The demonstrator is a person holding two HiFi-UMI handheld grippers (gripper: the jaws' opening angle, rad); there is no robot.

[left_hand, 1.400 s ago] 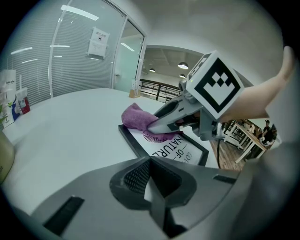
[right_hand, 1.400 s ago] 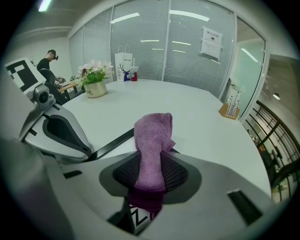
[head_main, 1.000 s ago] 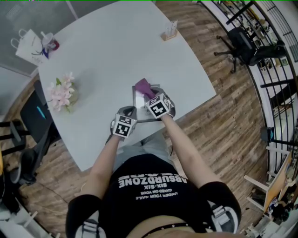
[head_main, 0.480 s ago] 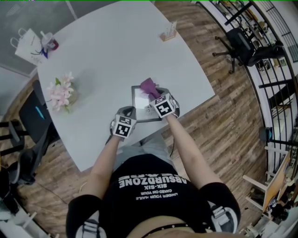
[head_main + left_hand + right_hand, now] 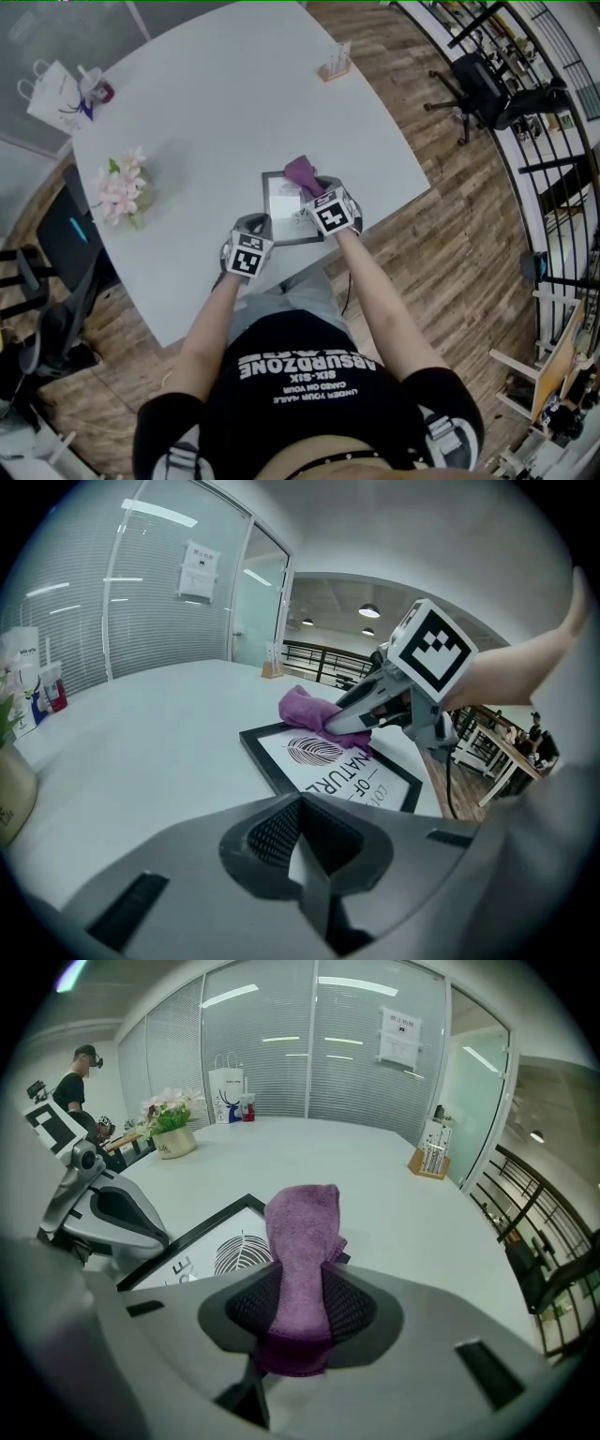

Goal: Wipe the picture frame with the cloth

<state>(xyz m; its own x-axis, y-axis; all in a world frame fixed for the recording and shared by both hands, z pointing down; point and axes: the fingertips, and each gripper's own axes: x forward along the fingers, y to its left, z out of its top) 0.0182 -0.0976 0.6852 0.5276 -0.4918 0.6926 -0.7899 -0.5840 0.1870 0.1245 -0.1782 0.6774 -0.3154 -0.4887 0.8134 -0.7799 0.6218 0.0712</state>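
A black picture frame [image 5: 279, 204] with a white leaf print lies flat near the table's front edge, also seen as frame [image 5: 323, 766] and frame [image 5: 202, 1246]. My right gripper [image 5: 316, 194] is shut on a purple cloth [image 5: 302, 172], and the cloth [image 5: 300, 1232] hangs out over the frame's far right part. From the left gripper view the cloth [image 5: 309, 708] rests on the frame's far corner under the right gripper [image 5: 361, 719]. My left gripper [image 5: 254, 228] sits at the frame's near left edge, with jaws together [image 5: 302, 841]; whether it touches the frame is unclear.
A pot of pink flowers [image 5: 122, 187] stands at the table's left side. A white paper bag [image 5: 52, 89] and a red cup sit at the far left corner, a small card holder [image 5: 339, 61] at the far edge. An office chair [image 5: 487, 89] stands beyond the table.
My right gripper has slid the cloth a little to the right across the frame's far part. The left gripper has stayed put.
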